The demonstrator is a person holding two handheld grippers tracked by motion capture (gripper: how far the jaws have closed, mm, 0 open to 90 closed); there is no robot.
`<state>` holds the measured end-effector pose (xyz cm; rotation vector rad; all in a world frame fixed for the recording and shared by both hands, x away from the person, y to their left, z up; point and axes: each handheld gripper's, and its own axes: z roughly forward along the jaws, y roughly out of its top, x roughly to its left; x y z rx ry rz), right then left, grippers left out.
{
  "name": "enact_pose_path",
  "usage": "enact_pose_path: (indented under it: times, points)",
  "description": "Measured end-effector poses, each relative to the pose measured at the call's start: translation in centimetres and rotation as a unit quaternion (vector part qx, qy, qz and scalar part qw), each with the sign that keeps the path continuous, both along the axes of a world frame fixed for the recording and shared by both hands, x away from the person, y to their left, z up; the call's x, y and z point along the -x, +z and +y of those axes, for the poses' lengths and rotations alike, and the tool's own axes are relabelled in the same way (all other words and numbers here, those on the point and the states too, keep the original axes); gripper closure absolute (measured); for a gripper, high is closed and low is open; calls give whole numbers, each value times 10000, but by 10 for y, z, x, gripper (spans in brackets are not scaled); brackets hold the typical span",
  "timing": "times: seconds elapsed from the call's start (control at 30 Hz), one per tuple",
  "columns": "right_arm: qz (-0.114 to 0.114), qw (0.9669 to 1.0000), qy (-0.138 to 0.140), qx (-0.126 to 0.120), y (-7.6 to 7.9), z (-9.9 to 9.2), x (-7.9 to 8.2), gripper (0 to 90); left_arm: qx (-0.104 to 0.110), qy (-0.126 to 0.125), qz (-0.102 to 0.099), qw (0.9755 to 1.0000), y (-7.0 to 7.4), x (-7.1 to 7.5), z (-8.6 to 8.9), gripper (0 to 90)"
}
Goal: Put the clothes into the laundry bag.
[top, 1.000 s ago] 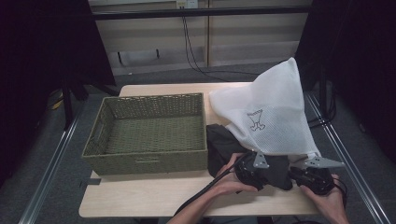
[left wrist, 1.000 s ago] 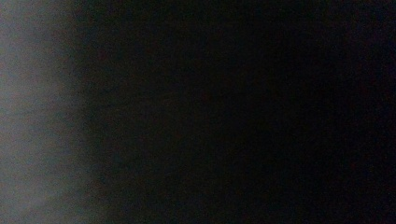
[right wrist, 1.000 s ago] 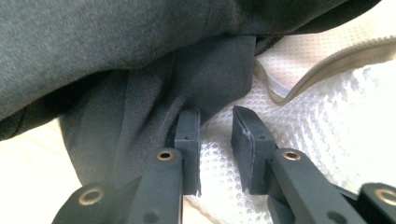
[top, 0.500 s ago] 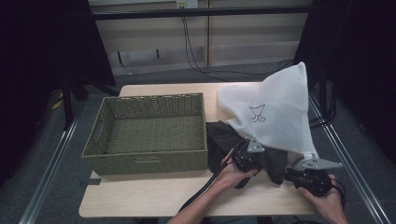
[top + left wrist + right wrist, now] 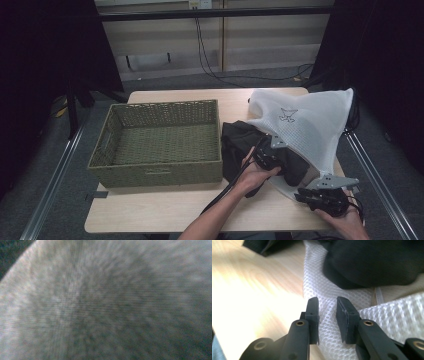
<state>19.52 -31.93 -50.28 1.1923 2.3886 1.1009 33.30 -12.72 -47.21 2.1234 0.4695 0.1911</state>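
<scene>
While mesh bag drapes it, left tongs stay hidden

Bare forearms; black left gripper and right gripper, grey three-cornered plates, brass-ringed screw holes, trailing black cable.

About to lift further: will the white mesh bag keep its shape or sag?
Likely floppy: the mesh bag drapes in folds over the dark cloth. Probably light, being thin open netting. It may slip, since the right gripper pinches just a thin edge.
</scene>
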Motion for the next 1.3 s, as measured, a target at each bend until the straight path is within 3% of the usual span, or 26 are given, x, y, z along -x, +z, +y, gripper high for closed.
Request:
enact_pose_path:
  times: [0.1, 0.13, 0.2, 0.27, 0.33, 0.4, 0.47, 0.6, 0.63, 0.67, 0.77, 0.9, 1.03, 1.17, 1.23, 1.27, 1.3]
  points:
    - [56, 9999, 150, -19, 1, 2, 1, 723, -255, 73, 152, 9995, -20, -7, -4, 817]
    - [77, 9998, 183, -12, 1, 3, 1, 723, -261, 81, 250, 9993, -27, -8, -3, 816]
    - [80, 9998, 204, 18, 2, 3, 1, 726, -62, 62, 311, 9995, -32, -7, 1, 814]
    - [67, 9997, 216, -19, 2, 2, 0, 707, -131, -27, 300, 9995, -29, -6, 3, 803]
    - [43, 9998, 194, 44, 3, 2, -1, 680, -93, -170, 422, 9989, -27, -4, 5, 783]
    - [-33, 9998, 143, 98, 8, 4, -1, 633, -179, -288, 396, 9986, -24, -1, 8, 760]
    - [-114, 9999, 98, 46, 16, 2, -2, 610, -122, -427, 443, 9980, -23, 1, 13, 740]
    - [-399, 9989, -226, -70, 38, -6, -6, 517, -2, -484, 352, 9982, -22, 7, 24, 701]
    - [-513, 9981, -318, -121, 46, -8, -7, 509, -50, -473, 321, 9984, -22, 8, 27, 704]
    - [-599, 9974, -360, -170, 51, -10, -7, 507, 89, -513, 387, 9979, -21, 10, 29, 705]
    - [-895, 9943, -453, -363, 69, -10, -10, 439, 130, -575, 323, 9977, -14, 17, 38, 704]
    - [-1201, 9907, -486, -408, 91, -2, -25, 374, 279, -713, 298, 9966, -9, 29, 51, 689]
    - [-1343, 9884, -533, -465, 105, 12, -48, 422, 413, -721, 185, 9964, -5, 40, 75, 664]
    - [-1228, 9908, -391, -417, 111, 34, -83, 422, 471, -652, 96, 9967, 0, 48, 92, 643]
    - [-1142, 9923, -299, -378, 112, 45, -99, 409, 395, -666, 101, 9969, -4, 51, 97, 617]
    - [-1123, 9926, -291, -359, 111, 51, -105, 402, 180, -540, -48, 9984, -7, 54, 99, 604]
    - [-1054, 9935, -236, -364, 109, 57, -112, 399, 111, -527, -16, 9985, -9, 56, 101, 585]
